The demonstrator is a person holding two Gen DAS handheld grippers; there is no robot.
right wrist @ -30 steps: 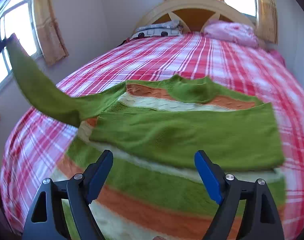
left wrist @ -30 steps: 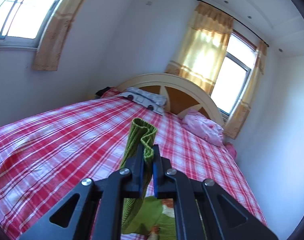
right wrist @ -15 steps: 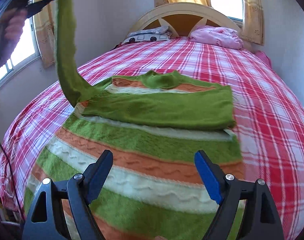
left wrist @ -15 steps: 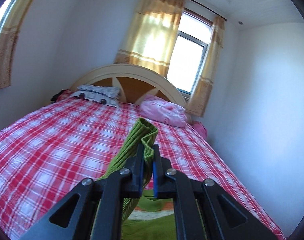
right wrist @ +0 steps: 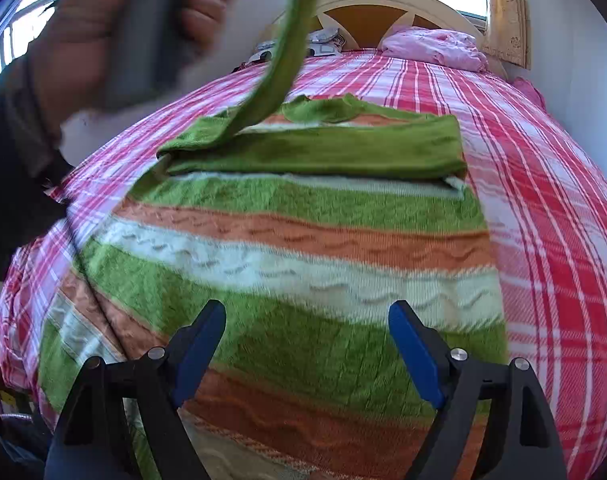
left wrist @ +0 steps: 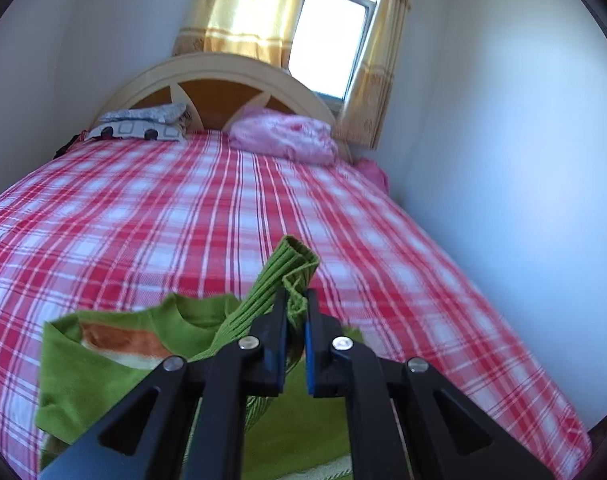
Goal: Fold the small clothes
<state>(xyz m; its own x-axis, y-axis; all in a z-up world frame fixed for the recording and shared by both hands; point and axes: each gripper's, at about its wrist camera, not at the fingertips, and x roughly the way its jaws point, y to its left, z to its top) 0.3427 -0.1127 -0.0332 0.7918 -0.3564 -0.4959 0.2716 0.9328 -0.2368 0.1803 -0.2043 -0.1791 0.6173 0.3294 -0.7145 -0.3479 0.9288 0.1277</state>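
Nearest in the right wrist view, the right gripper [right wrist: 307, 344] is held with its jaws spread wide and nothing between them, above the lower body of the striped sweater [right wrist: 287, 248]. The sweater is spread flat on the plaid bedsheet [right wrist: 543, 184], its hem toward six o'clock and its collar toward twelve. One sleeve [right wrist: 323, 152] is already laid across the chest.

Further up, at about eleven o'clock, the other sleeve [right wrist: 281, 68] is seen lifted clear of the bed and drawn taut up to the left gripper [left wrist: 295, 312], whose jaws are pinched nearly closed on the ribbed cuff [left wrist: 291, 268]. The hand [right wrist: 115, 28] carrying that gripper appears blurred at ten o'clock.

Several risks can be judged from this. Only a small bite of cuff is held, so it could slip out if the sleeve is swung quickly. With the sleeve taut, the shoulder could be dragged and the sleeve already folded could be disturbed, since the body is not pinned by the open right gripper. If the cuff is released too high, it may land twisted or overshoot the sweater's edge at three o'clock.

Farthest, at twelve o'clock, a pink pillow [right wrist: 435, 46] and the headboard [right wrist: 383, 0] lie well clear of the work.
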